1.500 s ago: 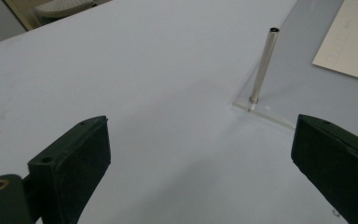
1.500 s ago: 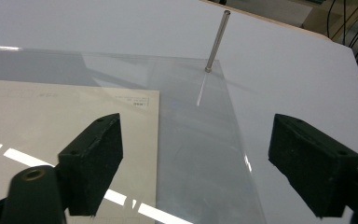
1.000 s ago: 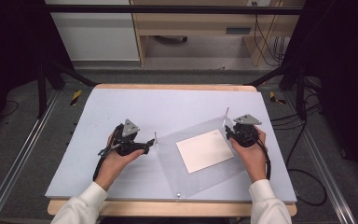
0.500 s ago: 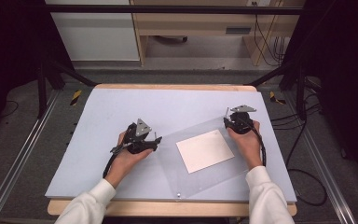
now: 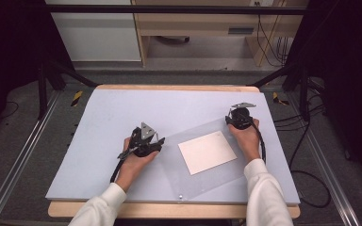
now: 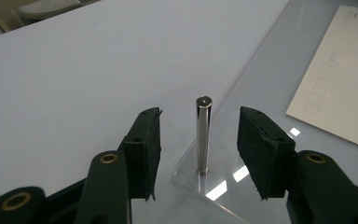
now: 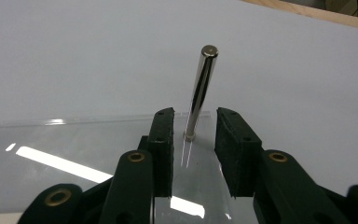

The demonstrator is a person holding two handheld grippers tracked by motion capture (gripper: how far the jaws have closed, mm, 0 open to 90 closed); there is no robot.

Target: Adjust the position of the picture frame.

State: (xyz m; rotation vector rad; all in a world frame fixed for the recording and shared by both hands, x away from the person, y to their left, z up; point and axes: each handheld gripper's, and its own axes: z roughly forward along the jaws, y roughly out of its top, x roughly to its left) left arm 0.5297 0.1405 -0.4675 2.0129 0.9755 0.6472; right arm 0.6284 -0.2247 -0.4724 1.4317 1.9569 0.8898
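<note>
Both hands have moved to the clear plate (image 5: 202, 155). The left gripper (image 6: 199, 151) and right gripper (image 7: 193, 154) have just been closing; each corner pin (image 6: 203, 135) (image 7: 199, 91) stands between open jaws, ungripped, so lifting seems next.

The high view looks forward and down over the table (image 5: 99, 141). Both gripper views sit close and low, apparently sharing the clear plate (image 5: 202, 179).

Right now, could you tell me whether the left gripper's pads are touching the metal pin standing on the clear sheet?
Apart. In the left gripper view, the metal pin stands between the left gripper pads, with bare gaps on both sides; the jaws have just been closing.
</note>
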